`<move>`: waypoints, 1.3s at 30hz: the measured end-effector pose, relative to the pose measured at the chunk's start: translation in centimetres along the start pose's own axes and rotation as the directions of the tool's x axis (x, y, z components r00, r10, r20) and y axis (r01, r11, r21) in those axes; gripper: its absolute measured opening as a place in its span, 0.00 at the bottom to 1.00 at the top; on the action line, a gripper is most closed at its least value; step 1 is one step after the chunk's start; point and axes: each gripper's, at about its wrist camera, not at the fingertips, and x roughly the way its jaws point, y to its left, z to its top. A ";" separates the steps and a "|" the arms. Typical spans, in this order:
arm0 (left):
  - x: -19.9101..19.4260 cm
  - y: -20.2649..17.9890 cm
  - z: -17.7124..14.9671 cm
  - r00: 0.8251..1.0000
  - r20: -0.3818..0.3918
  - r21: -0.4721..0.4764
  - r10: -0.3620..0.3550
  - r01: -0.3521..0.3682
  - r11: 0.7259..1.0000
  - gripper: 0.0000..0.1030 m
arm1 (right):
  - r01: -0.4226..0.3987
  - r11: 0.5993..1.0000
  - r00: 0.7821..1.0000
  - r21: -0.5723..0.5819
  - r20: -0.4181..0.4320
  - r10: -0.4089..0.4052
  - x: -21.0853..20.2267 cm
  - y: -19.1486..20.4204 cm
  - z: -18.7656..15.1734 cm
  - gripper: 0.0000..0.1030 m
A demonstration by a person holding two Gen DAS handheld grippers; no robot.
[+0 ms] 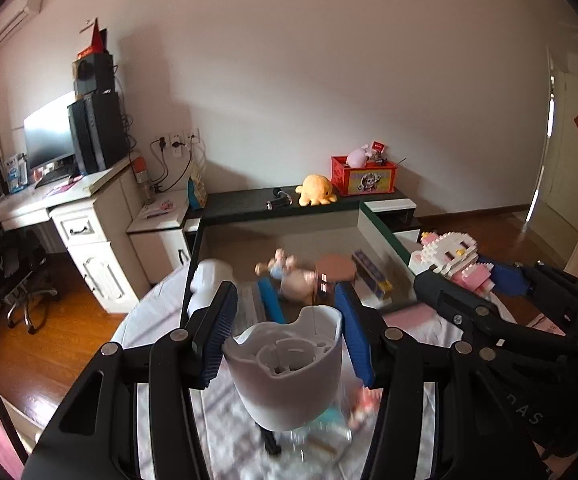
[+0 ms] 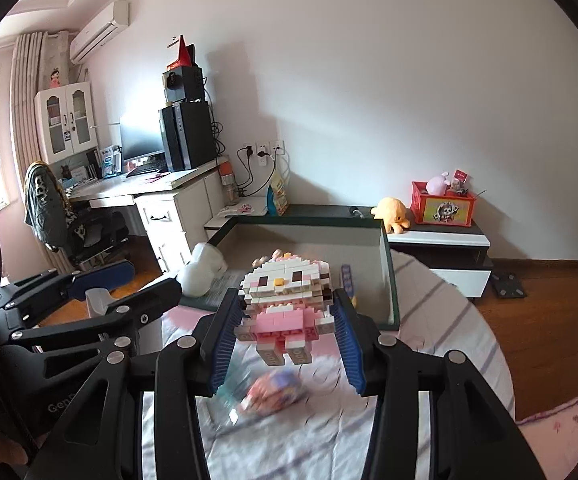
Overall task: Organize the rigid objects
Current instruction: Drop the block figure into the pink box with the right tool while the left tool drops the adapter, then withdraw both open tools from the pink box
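Observation:
My left gripper [image 1: 285,332] is shut on a white plastic cup-shaped part [image 1: 285,376], hollow side facing the camera, held above the cloth-covered table [image 1: 225,440]. My right gripper [image 2: 287,320] is shut on a pink and white brick-built figure [image 2: 285,296] and holds it in the air; the figure also shows in the left wrist view [image 1: 455,258]. Ahead lies an open box [image 2: 387,280] with dark green rims holding several small toys [image 1: 293,276]. A white figure [image 2: 203,272] leans at the box's left edge.
A blurred small toy in clear wrapping [image 2: 273,396] lies on the cloth below the grippers. Behind the box stand a yellow octopus plush [image 2: 393,212] and a red toy crate [image 2: 443,202] on a low cabinet. A desk with a monitor [image 2: 141,148] stands at the left.

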 end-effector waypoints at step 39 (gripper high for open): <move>1.1 3.5 -0.3 0.993 0.004 -0.066 0.121 -0.120 0.990 1.00 | 0.030 0.997 0.998 0.065 -0.063 -0.026 5.0 -3.1 2.9 1.00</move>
